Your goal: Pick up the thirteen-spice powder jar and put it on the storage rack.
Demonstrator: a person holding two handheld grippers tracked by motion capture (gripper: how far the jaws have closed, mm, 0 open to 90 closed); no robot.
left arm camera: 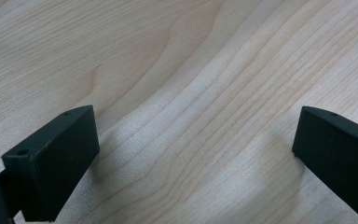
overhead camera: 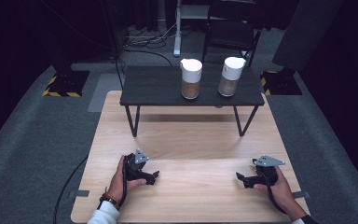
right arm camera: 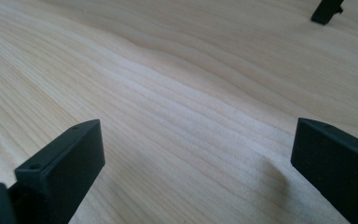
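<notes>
Two white-lidded jars stand on a small black bench [overhead camera: 158, 88] at the far side: the left jar [overhead camera: 190, 78] and the right jar [overhead camera: 230, 76], both with brownish contents. My left gripper [overhead camera: 154, 176] rests on the light wooden table [overhead camera: 191, 140] near the front left, held by a hand. My right gripper [overhead camera: 240, 178] rests near the front right. Both point toward the table's middle. In the left gripper view the left gripper [left arm camera: 193, 140] has its jaws wide apart over bare wood. In the right gripper view the right gripper [right arm camera: 196, 149] is open the same way, with nothing between the jaws.
The bench's black legs [overhead camera: 133, 120] stand on the table's far half; one foot [right arm camera: 326, 11] shows in the right gripper view. Grey carpet surrounds the table. A black chair [overhead camera: 230, 28], cables and stand bases with yellow-black tape [overhead camera: 60, 88] lie beyond.
</notes>
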